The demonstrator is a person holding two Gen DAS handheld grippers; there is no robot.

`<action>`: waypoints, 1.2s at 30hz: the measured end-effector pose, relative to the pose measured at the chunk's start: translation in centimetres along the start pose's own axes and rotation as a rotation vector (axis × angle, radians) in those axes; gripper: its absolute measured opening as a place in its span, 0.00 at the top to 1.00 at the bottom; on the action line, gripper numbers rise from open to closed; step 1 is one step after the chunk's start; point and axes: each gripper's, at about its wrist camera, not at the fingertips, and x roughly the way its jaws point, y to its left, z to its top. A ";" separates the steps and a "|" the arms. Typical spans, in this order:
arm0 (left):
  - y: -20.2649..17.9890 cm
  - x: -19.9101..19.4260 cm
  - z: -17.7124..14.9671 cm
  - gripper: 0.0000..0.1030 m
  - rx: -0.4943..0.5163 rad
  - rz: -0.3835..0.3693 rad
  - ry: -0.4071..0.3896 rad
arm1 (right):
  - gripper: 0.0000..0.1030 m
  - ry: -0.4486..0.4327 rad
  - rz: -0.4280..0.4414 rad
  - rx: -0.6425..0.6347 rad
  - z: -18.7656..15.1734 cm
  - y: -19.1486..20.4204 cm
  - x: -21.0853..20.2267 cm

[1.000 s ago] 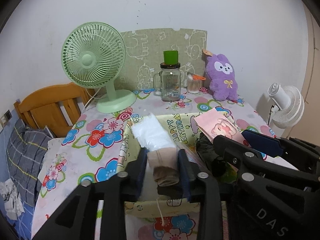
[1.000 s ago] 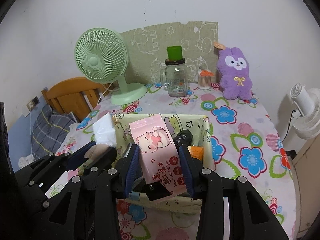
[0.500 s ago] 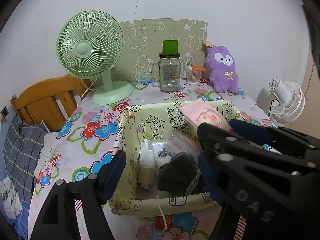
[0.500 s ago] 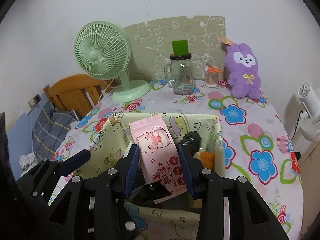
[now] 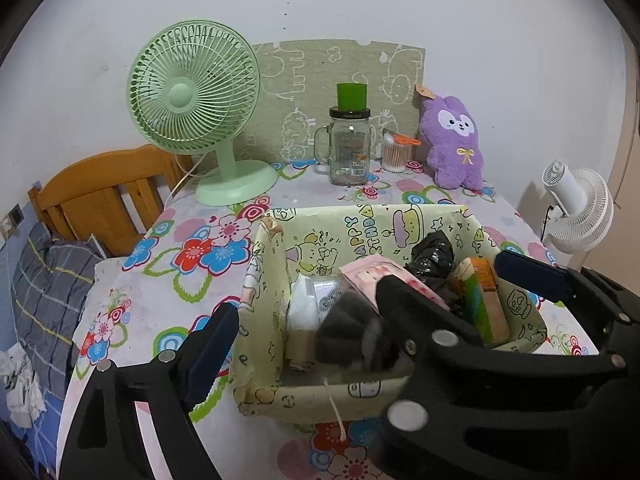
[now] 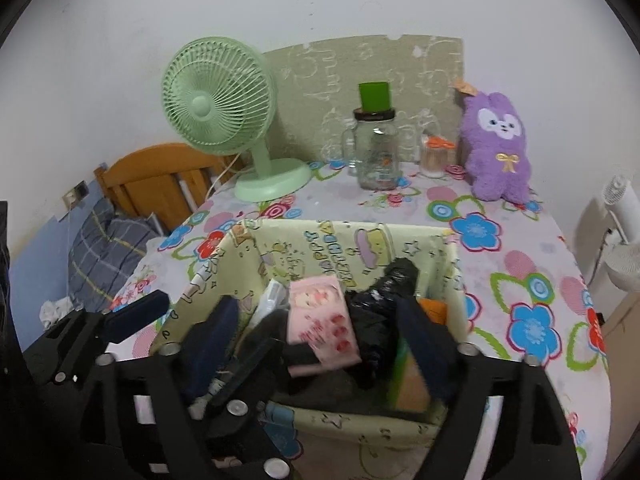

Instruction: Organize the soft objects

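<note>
Both grippers' jaws are opening over the fabric bin (image 6: 448,264), holding nothing; right gripper (image 6: 320,336) just above the pink wipes pack (image 6: 320,320) lying inside. Purple plush (image 6: 498,148) still outside

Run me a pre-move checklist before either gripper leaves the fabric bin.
1. Pink wipes pack released: ok. It lies in the bin, between the right gripper jaws, which are opening with no pad pressing on it.
2. Left gripper free: ok. Its jaws are opening, nothing pinched; the beige roll stands in the bin.
3. Fabric bin upright on the table: ok.
4. Black bag bundle inside the bin: ok, leaning on the far wall.
5. Purple plush sorted: not ok, it sits at the table's back edge.
6. Grippers clear of each other: cannot tell; they overlap in both views.
</note>
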 end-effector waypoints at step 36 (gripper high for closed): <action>0.7 -13.4 -3.1 0.00 -0.047 0.000 -0.193 | 0.02 -0.190 -0.162 0.114 -4.7 -1.9 -16.4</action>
